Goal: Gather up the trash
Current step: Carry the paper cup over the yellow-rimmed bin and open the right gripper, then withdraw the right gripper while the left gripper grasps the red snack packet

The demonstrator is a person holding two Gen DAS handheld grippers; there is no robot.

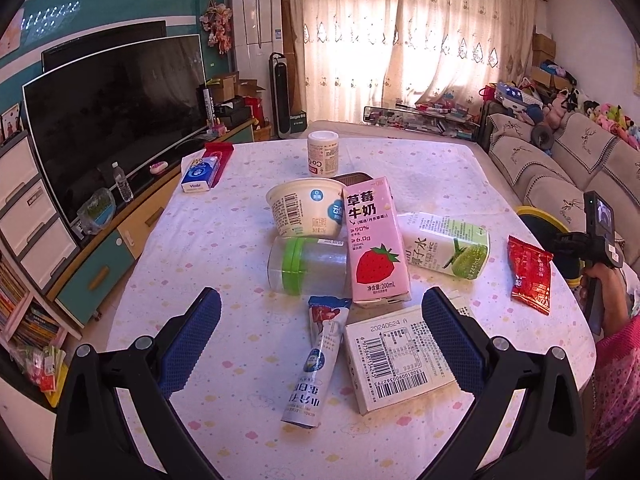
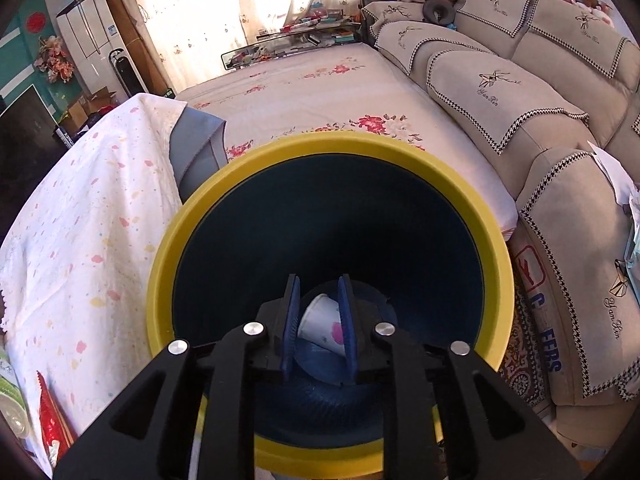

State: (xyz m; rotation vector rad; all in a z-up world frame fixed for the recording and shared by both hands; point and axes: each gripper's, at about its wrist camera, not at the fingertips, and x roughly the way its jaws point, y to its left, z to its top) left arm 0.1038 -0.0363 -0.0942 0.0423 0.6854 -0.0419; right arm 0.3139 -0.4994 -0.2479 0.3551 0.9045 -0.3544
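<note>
The left gripper (image 1: pixel 320 320) hangs over the near edge of the counter (image 1: pixel 224 240), its blue-padded jaws spread wide and holding nothing. Between and just below them lie a white tube (image 1: pixel 314 364) and a white box (image 1: pixel 396 360) with its barcode face up, side by side. Beyond those, a pink carton (image 1: pixel 376 240) (strawberry printed on it) leans over a clear jar (image 1: pixel 308 266) with a green band, which lies on its side. A white tub (image 1: pixel 306 208) lies tipped behind the jar, and a small white bottle (image 1: pixel 323 154) stands upright further back. To the right of the pink carton a green carton (image 1: pixel 448 246) lies flat, and a red wrapper (image 1: pixel 530 276) sits apart from it near the counter's right edge. A blue tissue pack (image 1: pixel 199 176) rests at the far left corner.

The right gripper (image 2: pixel 320 328) points down into the bin (image 2: pixel 192 224), a yellow-rimmed one with a dark inside that stands just beside the counter's hanging cloth. Its jaws are only narrowly apart. A white paper cup (image 2: pixel 322 324) shows between them, but whether the pads pinch it or it lies loose on the bin's bottom cannot be told from this view. The red wrapper's edge shows at the lower left of the right wrist view.
</note>
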